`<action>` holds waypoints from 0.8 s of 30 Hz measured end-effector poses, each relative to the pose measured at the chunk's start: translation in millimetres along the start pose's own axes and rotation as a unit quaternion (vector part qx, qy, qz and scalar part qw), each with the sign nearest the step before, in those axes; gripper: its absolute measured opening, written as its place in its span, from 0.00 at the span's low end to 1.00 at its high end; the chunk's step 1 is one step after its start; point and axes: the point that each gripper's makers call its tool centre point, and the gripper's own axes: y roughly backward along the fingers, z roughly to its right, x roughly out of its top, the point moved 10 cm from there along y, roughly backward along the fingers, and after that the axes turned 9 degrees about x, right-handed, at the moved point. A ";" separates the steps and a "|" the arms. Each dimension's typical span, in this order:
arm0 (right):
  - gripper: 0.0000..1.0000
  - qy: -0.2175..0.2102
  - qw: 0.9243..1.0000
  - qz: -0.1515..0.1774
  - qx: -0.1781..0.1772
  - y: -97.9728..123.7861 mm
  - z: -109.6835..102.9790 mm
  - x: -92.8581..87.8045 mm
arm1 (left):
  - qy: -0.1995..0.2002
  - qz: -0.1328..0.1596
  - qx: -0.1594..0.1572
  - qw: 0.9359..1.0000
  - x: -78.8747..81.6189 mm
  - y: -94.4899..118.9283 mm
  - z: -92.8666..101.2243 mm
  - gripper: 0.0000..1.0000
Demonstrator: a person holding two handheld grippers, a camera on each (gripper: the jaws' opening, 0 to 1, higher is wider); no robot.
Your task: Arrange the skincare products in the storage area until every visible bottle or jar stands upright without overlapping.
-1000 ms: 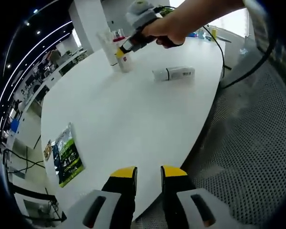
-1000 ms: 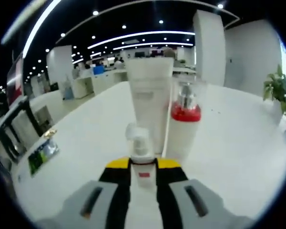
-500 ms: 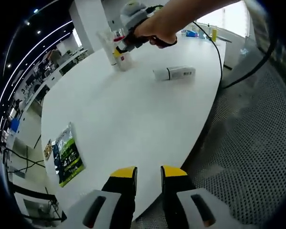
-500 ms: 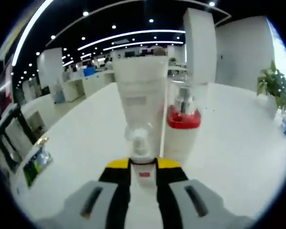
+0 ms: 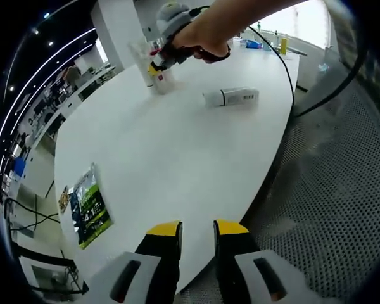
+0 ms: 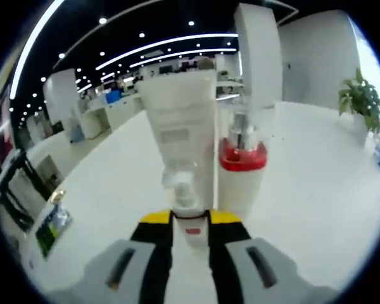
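My right gripper (image 6: 190,218) is pinched on a small clear-capped bottle (image 6: 183,190), holding it upright between the fingers. Straight ahead of the fingertips, very close, stands the white tube (image 6: 180,126); just beyond the right fingertip stands the red-collared pump bottle (image 6: 242,168). I judge the risk is here: if I set the bottle down this tight to them, a finger swinging outward on release could clip the tube or the pump and topple either one, or the small bottle could end up leaning against the tube.

My left gripper (image 5: 196,231) hangs over the table (image 5: 177,164) edge, its fingers a little apart with nothing between them.

The left gripper view gives me what the right one lacks: a white bottle (image 5: 231,97) lying on its side far beyond the fingertips, to the right of the standing group, with the hand (image 5: 206,38) working beside that group. That one is not yet upright. A leaflet (image 5: 88,206) lies left of the fingers.
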 end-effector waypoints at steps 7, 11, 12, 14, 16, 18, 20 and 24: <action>0.31 -0.010 1.000 -0.002 0.004 2.3 -2.0 1.6 | 0.000 0.000 0.001 1.000 -0.1 0.1 -0.4 0.20; 0.34 0.001 1.000 -0.012 0.016 9.0 -2.9 0.8 | -0.001 0.001 0.003 1.000 0.0 0.2 -0.5 0.20; 0.36 0.003 0.999 -0.023 0.025 12.7 -3.1 -1.5 | -0.001 0.001 0.003 1.000 0.1 0.2 -0.6 0.20; 0.41 0.009 0.999 -0.039 0.036 19.3 -3.2 -5.9 | -0.001 0.001 0.004 1.000 0.2 0.4 -0.8 0.20; 0.41 0.009 0.998 -0.040 0.049 28.9 -1.9 -9.1 | -0.002 0.001 0.004 1.000 0.4 0.5 -0.7 0.20; 0.41 0.002 0.997 -0.045 0.066 37.6 -1.5 -11.9 | -0.003 0.001 0.005 1.000 0.4 0.6 -0.9 0.20; 0.41 0.013 0.995 -0.053 0.084 44.9 1.1 -14.8 | -0.004 0.000 0.005 1.000 0.3 0.6 -1.0 0.20; 0.41 0.022 0.989 -0.077 0.124 69.3 4.9 -21.7 | -0.006 0.002 0.005 1.000 0.7 0.8 -0.8 0.20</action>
